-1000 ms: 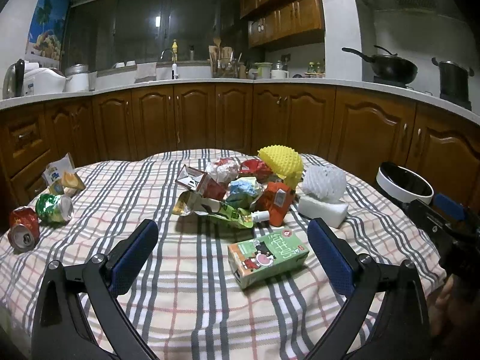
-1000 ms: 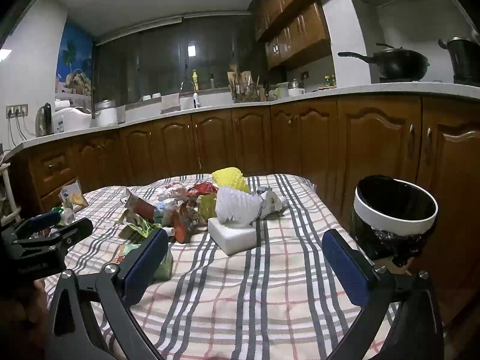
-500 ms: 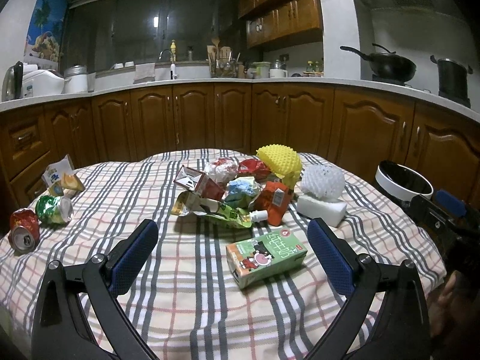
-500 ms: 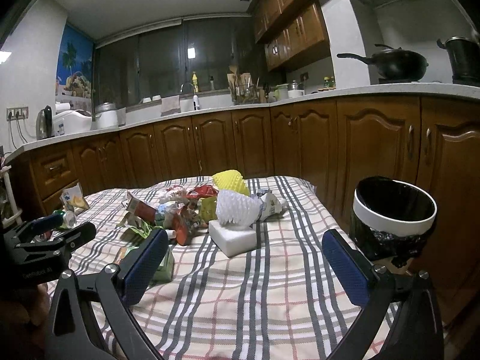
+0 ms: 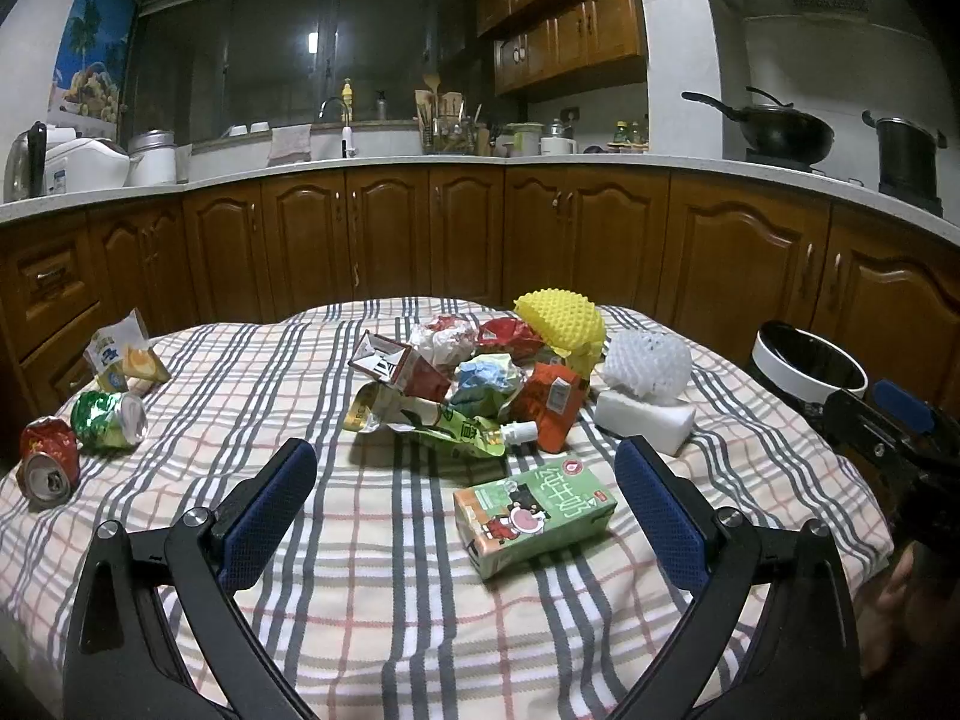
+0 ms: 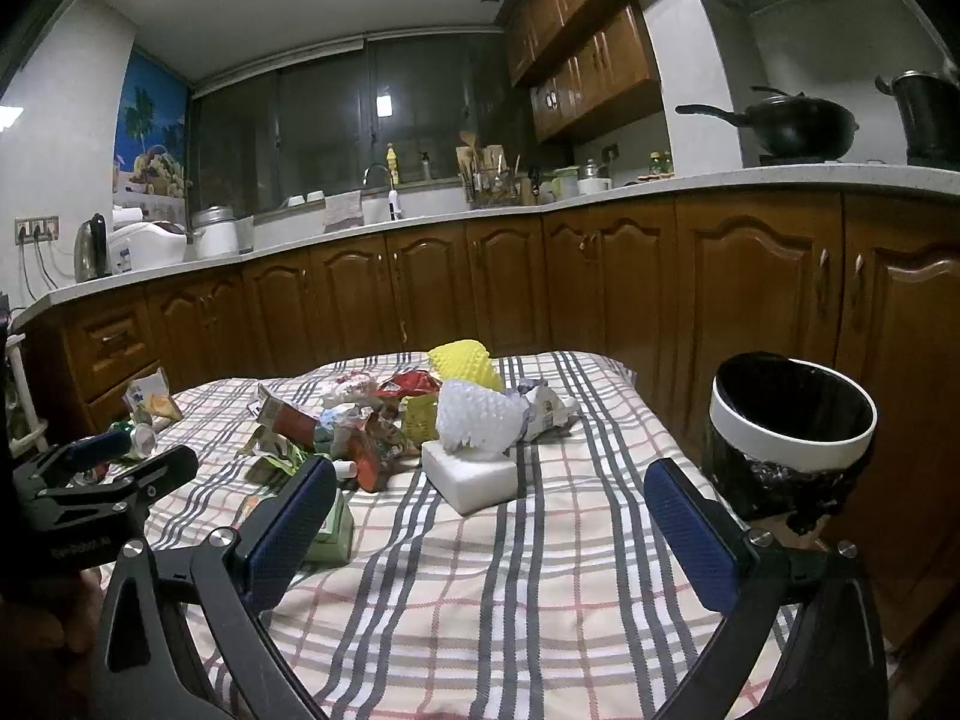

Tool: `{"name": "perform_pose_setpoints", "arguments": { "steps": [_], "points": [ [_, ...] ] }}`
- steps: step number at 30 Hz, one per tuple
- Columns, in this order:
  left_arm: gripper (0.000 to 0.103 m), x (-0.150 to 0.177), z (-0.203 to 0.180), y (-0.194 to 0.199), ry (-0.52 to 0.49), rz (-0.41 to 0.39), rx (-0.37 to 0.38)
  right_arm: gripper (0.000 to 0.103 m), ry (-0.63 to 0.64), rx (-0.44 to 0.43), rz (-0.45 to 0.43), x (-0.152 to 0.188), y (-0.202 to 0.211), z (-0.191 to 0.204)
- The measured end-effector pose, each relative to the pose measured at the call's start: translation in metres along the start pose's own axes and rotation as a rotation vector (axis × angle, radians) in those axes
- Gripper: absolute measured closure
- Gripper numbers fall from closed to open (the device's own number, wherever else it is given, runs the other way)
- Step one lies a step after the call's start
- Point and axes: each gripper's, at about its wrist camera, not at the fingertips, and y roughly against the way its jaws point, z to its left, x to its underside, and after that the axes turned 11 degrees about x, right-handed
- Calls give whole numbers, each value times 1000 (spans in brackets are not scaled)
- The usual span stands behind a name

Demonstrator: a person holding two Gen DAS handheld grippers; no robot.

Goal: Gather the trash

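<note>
A pile of trash lies mid-table: a green milk carton (image 5: 534, 510), a green pouch (image 5: 432, 426), a red carton (image 5: 552, 405), white foam net (image 5: 645, 366) on a white block (image 5: 645, 429), yellow foam net (image 5: 561, 321). Two crushed cans (image 5: 78, 438) lie at the left. My left gripper (image 5: 465, 507) is open and empty, the green carton between its fingers' line. My right gripper (image 6: 489, 519) is open and empty above the cloth, before the white block (image 6: 471, 474). A black bin with a white rim (image 6: 789, 429) stands right of the table.
A plaid cloth (image 5: 372, 588) covers the table. A snack packet (image 5: 123, 354) lies at the far left. Wooden cabinets (image 5: 468, 240) and a counter run behind. The left gripper shows in the right wrist view (image 6: 90, 480), the right gripper in the left wrist view (image 5: 888, 426).
Both grippers have stayed open and nearly still. The view drifted only slightly.
</note>
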Motion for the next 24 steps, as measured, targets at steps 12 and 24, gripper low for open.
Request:
{"name": "perform_pose_setpoints", "arguments": {
  "steps": [12, 24],
  "points": [
    [1, 0, 1, -4, 0, 12, 0, 0, -1, -2, 3, 0, 0, 1],
    [1, -3, 10, -23, 19, 60, 12, 0, -25, -37, 46, -5, -13, 3]
  ]
}}
